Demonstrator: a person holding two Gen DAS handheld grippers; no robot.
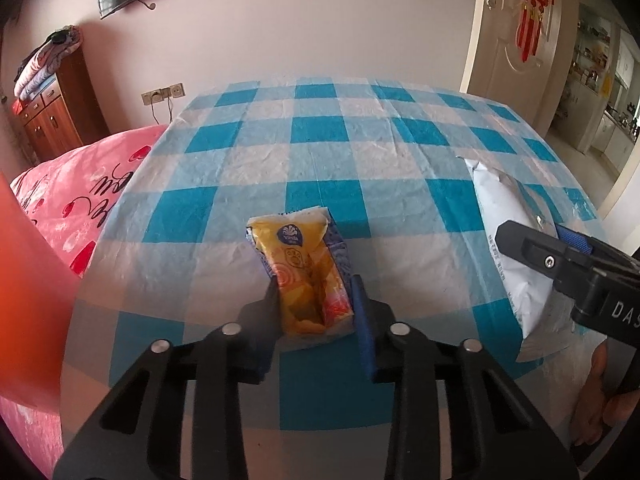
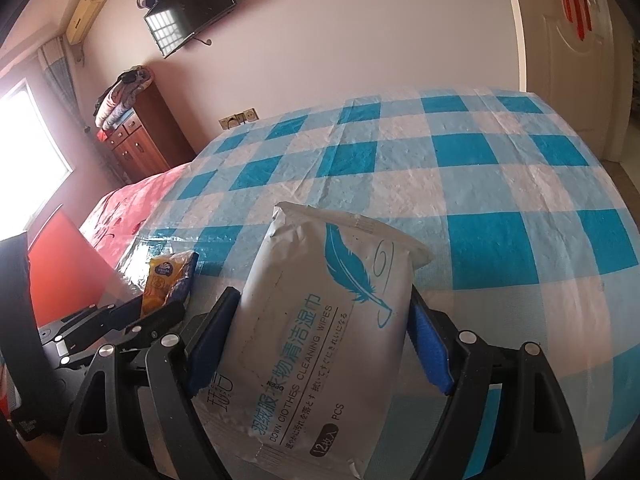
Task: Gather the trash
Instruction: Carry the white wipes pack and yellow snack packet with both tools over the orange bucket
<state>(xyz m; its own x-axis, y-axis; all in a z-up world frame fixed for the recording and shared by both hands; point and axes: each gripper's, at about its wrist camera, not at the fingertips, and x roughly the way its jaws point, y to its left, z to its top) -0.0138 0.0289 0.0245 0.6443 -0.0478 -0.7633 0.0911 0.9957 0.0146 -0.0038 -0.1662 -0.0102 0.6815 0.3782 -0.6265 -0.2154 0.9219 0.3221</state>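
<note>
Your left hand-held gripper (image 1: 316, 304) pinched the soft, crinkly tissue pack (image 1: 306, 276) mid-body; your right hand-held gripper (image 2: 320, 336) clamped the limp, slippery wipes pack (image 2: 320, 320) across its width.

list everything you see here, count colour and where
tissue pack: 1, yellow and blue, between the left tongs' pads
wipes pack: 1, white with blue feather print, between the right tongs' pads
tablecloth: 1, blue and white check, under both packs
bedding: 1, pink with red hearts, left of the table
cabinet: 1, brown wood, against the far wall
television: 1, black, on the wall
door: 1, cream, far right
left tongs: 1, black, blue pads, shut on tissue pack
right tongs: 1, black, blue pads, shut on wipes pack
</note>
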